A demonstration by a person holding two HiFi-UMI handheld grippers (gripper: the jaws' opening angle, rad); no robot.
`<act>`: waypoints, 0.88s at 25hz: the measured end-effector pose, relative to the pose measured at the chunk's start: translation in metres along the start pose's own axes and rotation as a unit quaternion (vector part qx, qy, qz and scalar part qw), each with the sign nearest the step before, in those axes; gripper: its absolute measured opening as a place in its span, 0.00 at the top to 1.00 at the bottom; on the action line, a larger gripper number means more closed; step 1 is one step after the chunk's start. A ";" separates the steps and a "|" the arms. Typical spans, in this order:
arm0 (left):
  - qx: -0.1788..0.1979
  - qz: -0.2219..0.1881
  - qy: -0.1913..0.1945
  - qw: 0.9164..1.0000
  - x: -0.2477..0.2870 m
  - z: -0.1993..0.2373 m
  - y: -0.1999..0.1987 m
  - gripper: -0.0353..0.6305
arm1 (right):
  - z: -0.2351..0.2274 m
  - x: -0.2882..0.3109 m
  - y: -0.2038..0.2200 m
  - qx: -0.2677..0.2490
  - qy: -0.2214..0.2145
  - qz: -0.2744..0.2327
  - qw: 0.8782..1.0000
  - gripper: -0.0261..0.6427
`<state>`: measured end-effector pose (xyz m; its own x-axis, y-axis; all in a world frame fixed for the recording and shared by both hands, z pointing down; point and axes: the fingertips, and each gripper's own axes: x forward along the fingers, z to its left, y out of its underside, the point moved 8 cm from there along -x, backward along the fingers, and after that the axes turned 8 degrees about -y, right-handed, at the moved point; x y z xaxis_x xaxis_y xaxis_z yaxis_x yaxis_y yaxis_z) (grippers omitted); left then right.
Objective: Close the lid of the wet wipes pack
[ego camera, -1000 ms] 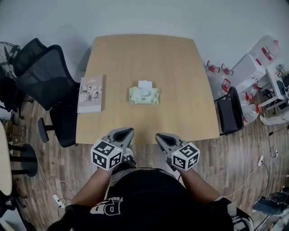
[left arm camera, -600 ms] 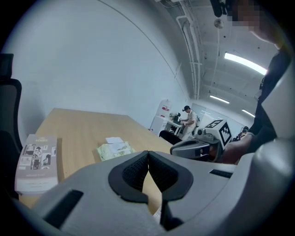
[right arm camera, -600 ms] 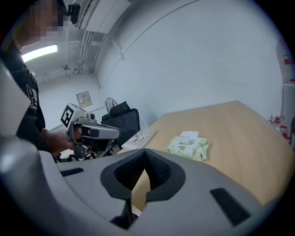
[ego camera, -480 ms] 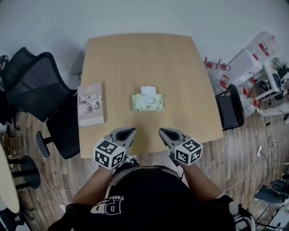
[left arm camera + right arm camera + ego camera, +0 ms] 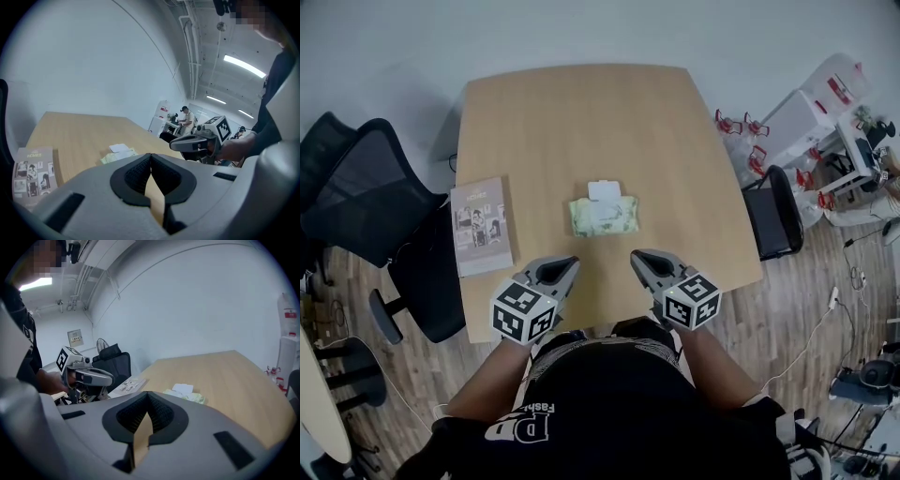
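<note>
Head view: the wet wipes pack (image 5: 602, 217) lies at the middle of the table (image 5: 534, 122), its lid (image 5: 602, 190) open on the far side. Your left tongs (image 5: 562, 268) and right tongs (image 5: 639, 258) hover at the near edge.
Left gripper view: the left tongs are pinched together, empty.
Right gripper view: the right tongs are the same.
If you press the lid at a slant, the light pack could slide away.

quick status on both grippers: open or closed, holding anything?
Left gripper: closed, jaws together, holding nothing.
Right gripper: closed, jaws together, holding nothing.
</note>
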<state>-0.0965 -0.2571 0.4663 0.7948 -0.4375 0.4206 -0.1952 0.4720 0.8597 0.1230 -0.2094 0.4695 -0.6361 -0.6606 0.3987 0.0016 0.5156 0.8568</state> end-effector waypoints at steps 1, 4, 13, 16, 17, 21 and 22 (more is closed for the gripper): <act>-0.002 0.000 -0.001 1.000 0.002 0.002 -0.001 0.92 | -0.003 0.003 -0.002 -0.003 -0.001 0.002 1.000 0.95; -0.008 0.001 -0.011 1.000 0.007 0.007 -0.003 0.92 | -0.013 0.010 -0.012 -0.017 -0.007 0.008 1.000 0.95; -0.040 -0.001 -0.060 0.997 0.022 0.011 -0.008 0.92 | -0.067 0.041 -0.041 -0.059 -0.023 0.033 0.997 0.95; -0.054 0.001 -0.077 0.996 0.028 0.010 -0.006 0.92 | -0.084 0.054 -0.047 -0.082 -0.031 0.049 0.995 0.95; -0.058 0.003 -0.082 0.995 0.030 0.010 -0.006 0.92 | -0.091 0.059 -0.049 -0.087 -0.034 0.053 0.994 0.95; -0.073 0.009 -0.103 0.992 0.035 0.011 -0.002 0.92 | -0.119 0.080 -0.049 -0.087 -0.041 0.068 0.993 0.95; -0.076 0.012 -0.107 0.991 0.035 0.011 0.000 0.92 | -0.126 0.086 -0.047 -0.084 -0.042 0.073 0.993 0.95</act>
<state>-0.0748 -0.2811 0.4846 0.6473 -0.5696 0.5065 -0.1103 0.5875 0.8017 0.1659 -0.3592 0.5048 -0.6821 -0.5337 0.5000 0.2227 0.4996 0.8371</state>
